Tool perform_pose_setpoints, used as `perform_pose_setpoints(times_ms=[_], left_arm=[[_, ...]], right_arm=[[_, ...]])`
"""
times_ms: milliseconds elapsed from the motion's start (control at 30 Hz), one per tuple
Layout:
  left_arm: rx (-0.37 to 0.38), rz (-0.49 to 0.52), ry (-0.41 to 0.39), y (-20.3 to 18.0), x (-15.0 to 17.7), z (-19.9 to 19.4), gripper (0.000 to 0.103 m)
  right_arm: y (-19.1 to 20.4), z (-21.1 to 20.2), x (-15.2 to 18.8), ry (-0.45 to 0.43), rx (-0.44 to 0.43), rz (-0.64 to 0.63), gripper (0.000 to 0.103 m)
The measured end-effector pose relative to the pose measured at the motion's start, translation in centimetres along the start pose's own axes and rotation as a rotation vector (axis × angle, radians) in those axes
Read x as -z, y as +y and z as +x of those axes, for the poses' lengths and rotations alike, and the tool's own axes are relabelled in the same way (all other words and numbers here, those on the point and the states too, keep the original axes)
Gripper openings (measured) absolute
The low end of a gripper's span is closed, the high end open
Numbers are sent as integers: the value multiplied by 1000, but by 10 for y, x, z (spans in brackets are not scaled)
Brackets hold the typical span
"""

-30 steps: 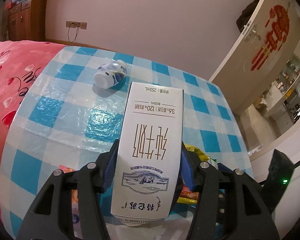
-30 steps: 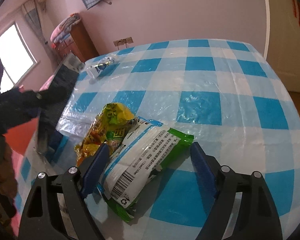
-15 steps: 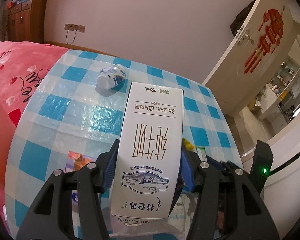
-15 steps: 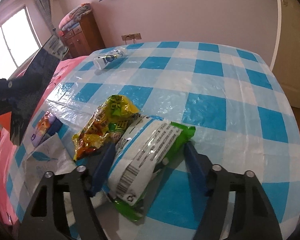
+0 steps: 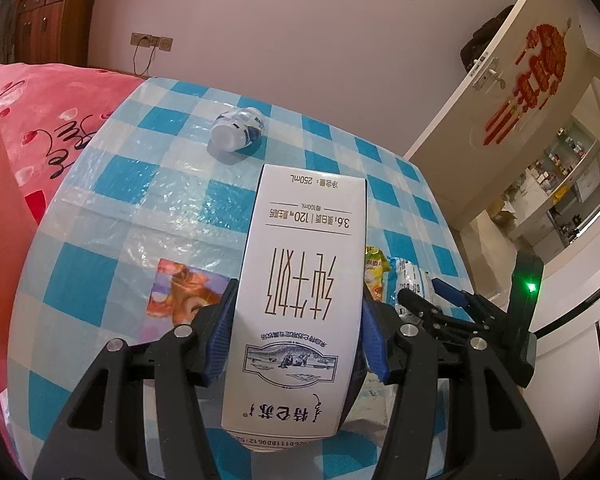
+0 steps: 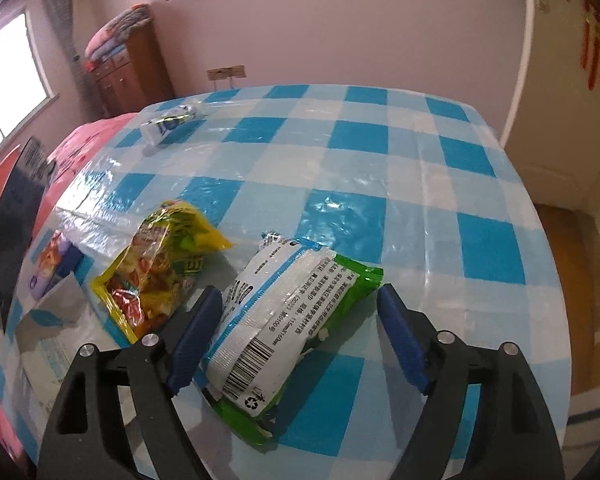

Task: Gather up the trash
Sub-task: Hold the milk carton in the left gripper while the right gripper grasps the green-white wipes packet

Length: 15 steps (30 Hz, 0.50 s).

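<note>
Since a second ago the milk carton (image 5: 300,292) has been lifted higher, pinched in the left gripper (image 5: 296,336). Spread jaws of the right gripper (image 6: 300,320) straddle the crinkly green-white packet (image 6: 284,312) near the table's (image 6: 380,168) front edge; they should be closed across its middle. Beyond lie a yellow wrapper (image 6: 160,264) and a bottle (image 6: 168,124).

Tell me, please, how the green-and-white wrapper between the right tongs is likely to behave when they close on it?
The green-and-white wrapper looks like thin, crinkled film, so it will probably crumple rather than resist. It seems flat and nearly empty, so likely very light. Its glossy surface on the shiny plastic tablecloth suggests it may slide; the right tongs, open around it, should pinch it firmly.
</note>
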<state>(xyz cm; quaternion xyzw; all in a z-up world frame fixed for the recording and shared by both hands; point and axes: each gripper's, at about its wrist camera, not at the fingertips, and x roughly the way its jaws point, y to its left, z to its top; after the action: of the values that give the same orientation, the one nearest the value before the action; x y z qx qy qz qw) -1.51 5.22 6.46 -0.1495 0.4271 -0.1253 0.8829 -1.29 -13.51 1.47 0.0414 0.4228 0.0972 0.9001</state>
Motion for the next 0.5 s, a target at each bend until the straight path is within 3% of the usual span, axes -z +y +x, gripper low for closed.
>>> perform_pose_setpoints(times_ms=[67, 300, 500], left_arm=[[1, 1, 1, 1, 1, 0, 56], [22, 11, 5, 6, 6, 0, 56], [43, 12, 3, 10, 10, -1, 56]], right_arm=[[-1, 2, 1, 14, 15, 30, 87], [1, 3, 3, 19, 18, 89, 87], [25, 6, 8, -8, 51, -16, 64]])
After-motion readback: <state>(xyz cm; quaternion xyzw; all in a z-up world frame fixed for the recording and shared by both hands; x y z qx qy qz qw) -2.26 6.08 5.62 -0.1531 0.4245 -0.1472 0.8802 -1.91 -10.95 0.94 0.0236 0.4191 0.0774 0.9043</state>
